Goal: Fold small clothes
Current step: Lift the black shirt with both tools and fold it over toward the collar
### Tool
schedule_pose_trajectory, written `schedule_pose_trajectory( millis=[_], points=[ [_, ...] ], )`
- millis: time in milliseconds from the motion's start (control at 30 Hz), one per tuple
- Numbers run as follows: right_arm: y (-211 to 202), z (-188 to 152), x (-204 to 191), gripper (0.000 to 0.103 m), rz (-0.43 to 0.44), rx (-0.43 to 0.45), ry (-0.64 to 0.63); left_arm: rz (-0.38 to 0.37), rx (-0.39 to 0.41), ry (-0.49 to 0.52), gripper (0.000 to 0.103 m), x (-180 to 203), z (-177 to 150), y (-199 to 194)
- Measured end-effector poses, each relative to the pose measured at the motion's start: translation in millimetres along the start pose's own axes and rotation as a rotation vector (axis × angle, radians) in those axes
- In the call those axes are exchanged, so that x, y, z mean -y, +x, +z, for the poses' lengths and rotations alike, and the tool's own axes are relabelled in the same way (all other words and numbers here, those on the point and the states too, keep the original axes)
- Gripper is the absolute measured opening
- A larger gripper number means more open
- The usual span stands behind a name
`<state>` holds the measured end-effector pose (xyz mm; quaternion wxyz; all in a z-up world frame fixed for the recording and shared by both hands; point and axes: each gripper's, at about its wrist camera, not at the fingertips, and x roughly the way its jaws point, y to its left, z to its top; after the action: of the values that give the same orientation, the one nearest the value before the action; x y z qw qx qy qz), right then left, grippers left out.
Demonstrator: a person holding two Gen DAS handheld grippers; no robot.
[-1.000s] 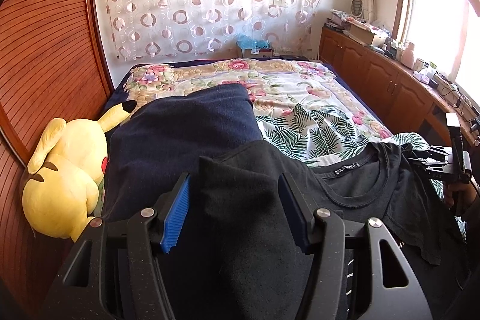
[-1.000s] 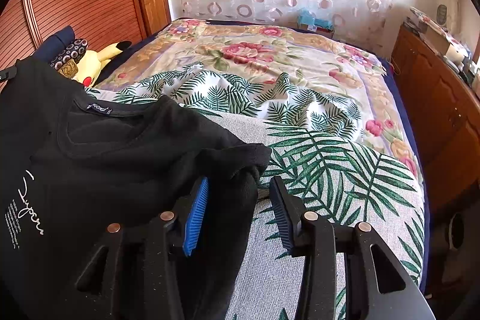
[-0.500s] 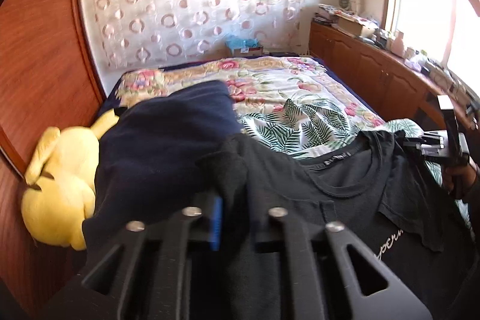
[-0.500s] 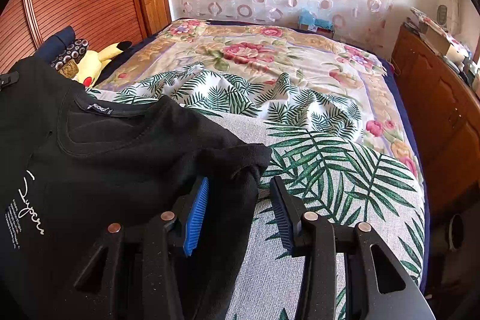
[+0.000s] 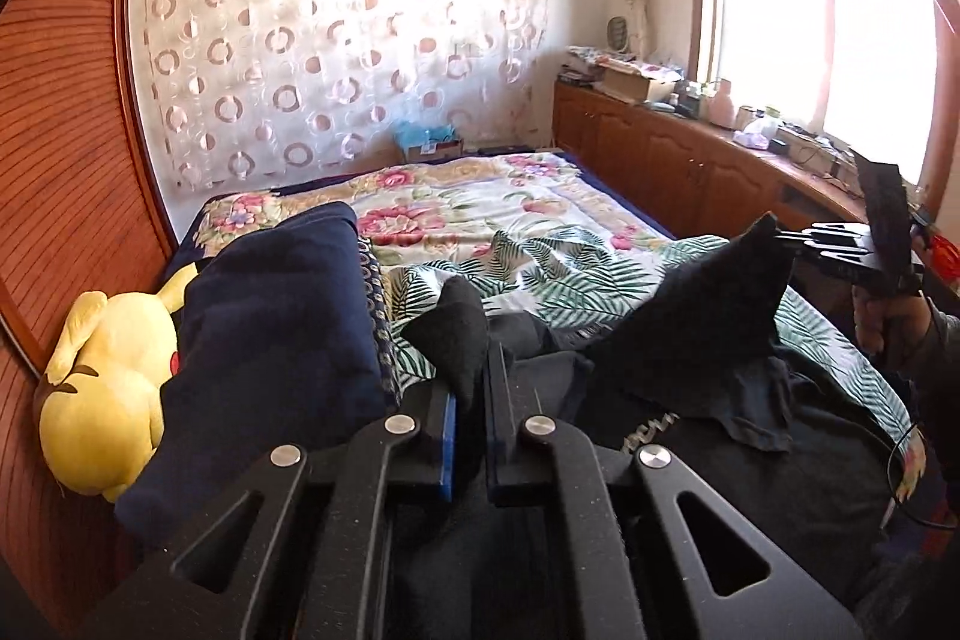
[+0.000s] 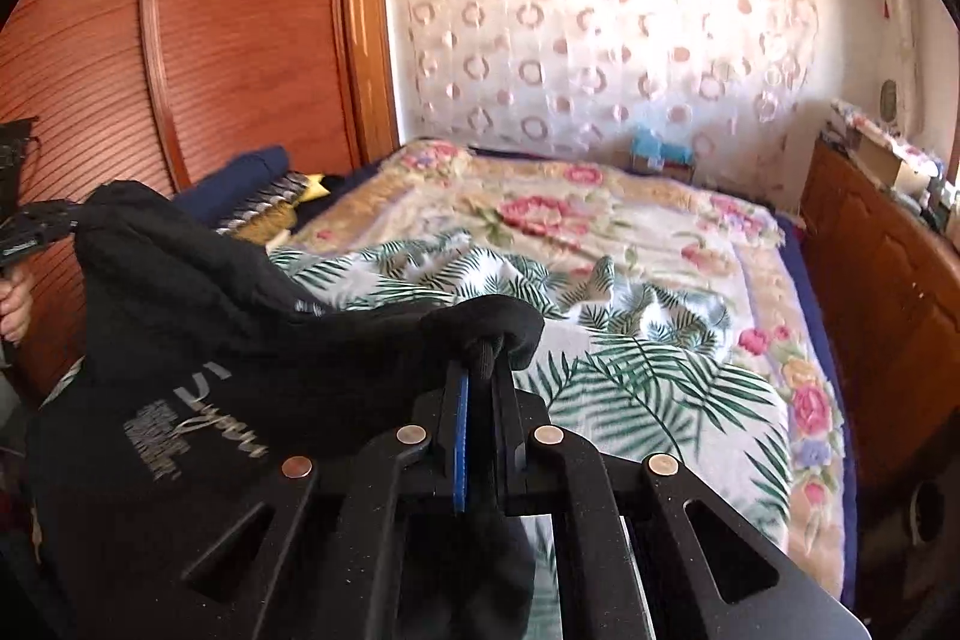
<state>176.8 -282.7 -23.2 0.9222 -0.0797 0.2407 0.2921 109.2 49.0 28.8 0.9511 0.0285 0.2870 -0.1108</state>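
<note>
A black T-shirt [image 5: 690,340] with white lettering hangs between my two grippers above the bed. My left gripper [image 5: 471,376] is shut on one shoulder of it, the cloth bunched between the blue pads. My right gripper [image 6: 483,370] is shut on the other shoulder; it also shows at the right of the left wrist view [image 5: 798,241], pinching a raised corner. The shirt [image 6: 198,340] sags in the middle with its print facing up. My left gripper shows at the far left of the right wrist view [image 6: 66,217].
The bed [image 6: 660,340] has a floral and palm-leaf cover. A folded dark blue blanket [image 5: 282,328] and a yellow plush toy [image 5: 102,388] lie at its left by the wooden wardrobe [image 5: 60,130]. A cluttered wooden cabinet [image 5: 690,166] runs along the right under the window.
Both grippers have closed on the shirt's shoulders and lifted it off the bed. The right gripper was open half a second ago; the left had just shut.
</note>
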Motion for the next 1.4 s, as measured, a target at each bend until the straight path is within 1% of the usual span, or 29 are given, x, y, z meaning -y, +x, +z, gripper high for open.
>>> schedule_pose_trajectory(
  millis=[100,200,267,333,433,533,633,733,800,833,900,967,1033,1100,1167,1200,1233,1267,1300,1333,1367,1400],
  points=[
    [-31.4,-21.6,-5.8,0.006,-0.01,0.013,0.015,-0.006,0.031,-0.007,0.008,4.8,-9.0,-22.6],
    [-63.6,-44.0,-14.7,0.006,-0.011,0.031,0.032,-0.004,0.051,-0.013,0.007,8.1,-26.4,-47.4],
    [-85.6,-60.0,-22.5,0.006,-0.014,0.038,0.042,-0.001,0.06,-0.027,0.007,8.7,-43.9,-66.4],
    [-108.7,-76.2,-32.2,0.006,-0.013,0.04,0.051,-0.005,0.058,-0.039,0.007,9.1,-57.8,-79.0],
    [-134.3,-104.0,-41.9,0.006,-0.011,0.013,0.072,-0.019,0.047,-0.101,0.007,8.2,-83.8,-97.7],
    [-161.3,-126.6,-48.5,0.006,-0.024,0.009,0.111,-0.018,0.05,-0.101,0.007,16.0,-100.5,-112.5],
    [-183.7,-137.7,-58.7,0.006,-0.03,-0.013,0.115,-0.027,0.045,-0.112,0.007,15.5,-106.9,-122.9],
    [-203.7,-143.3,-67.8,0.006,-0.011,-0.031,0.111,-0.021,0.05,-0.109,0.007,15.3,-113.5,-134.4],
    [-206.9,-147.6,-75.4,0.006,-0.018,-0.072,0.088,-0.012,0.035,-0.119,0.007,13.7,-124.4,-136.9],
    [-200.2,-145.4,-77.3,0.006,-0.023,-0.096,0.072,-0.009,0.022,-0.125,0.008,12.3,-133.0,-138.7],
    [-190.1,-146.8,-78.0,0.006,-0.04,-0.134,0.062,-0.018,-0.037,-0.159,0.008,8.6,-147.6,-127.0],
    [-180.4,-149.1,-80.2,0.006,-0.054,-0.154,0.057,-0.012,-0.065,-0.165,0.009,10.9,-155.8,-120.4],
    [-174.3,-146.7,-81.1,0.006,-0.049,-0.162,0.072,0.006,-0.072,-0.164,0.012,12.5,-161.1,-118.6],
    [-173.6,-144.7,-83.9,0.006,-0.051,-0.159,0.068,0.015,-0.062,-0.169,0.022,11.4,-161.1,-121.4],
    [-176.5,-141.2,-84.9,0.007,-0.055,-0.16,0.054,0.023,-0.036,-0.171,0.038,8.8,-157.9,-128.3],
    [-177.2,-139.8,-84.1,0.014,-0.056,-0.158,0.049,0.027,-0.022,-0.172,0.042,6.7,-156.1,-132.4],
    [-182.7,-138.7,-84.7,0.016,-0.066,-0.148,0.042,0.031,-0.012,-0.174,0.046,4.2,-155.0,-135.1],
    [-182.9,-139.5,-80.7,0.022,-0.072,-0.14,0.038,0.038,-0.003,-0.176,0.053,2.1,-151.7,-137.1],
    [-186.0,-137.4,-78.4,0.031,-0.076,-0.133,0.04,0.043,0.004,-0.176,0.057,-0.4,-149.7,-138.3],
    [-190.1,-135.8,-75.5,0.036,-0.078,-0.125,0.047,0.045,0.008,-0.177,0.072,-2.9,-148.5,-139.0],
    [-193.9,-133.7,-71.7,0.044,-0.079,-0.113,0.053,0.047,0.014,-0.179,0.083,-5.7,-146.3,-138.0],
    [-196.0,-133.8,-69.0,0.047,-0.085,-0.106,0.055,0.049,0.018,-0.178,0.085,-8.0,-145.1,-136.2]
  ],
)
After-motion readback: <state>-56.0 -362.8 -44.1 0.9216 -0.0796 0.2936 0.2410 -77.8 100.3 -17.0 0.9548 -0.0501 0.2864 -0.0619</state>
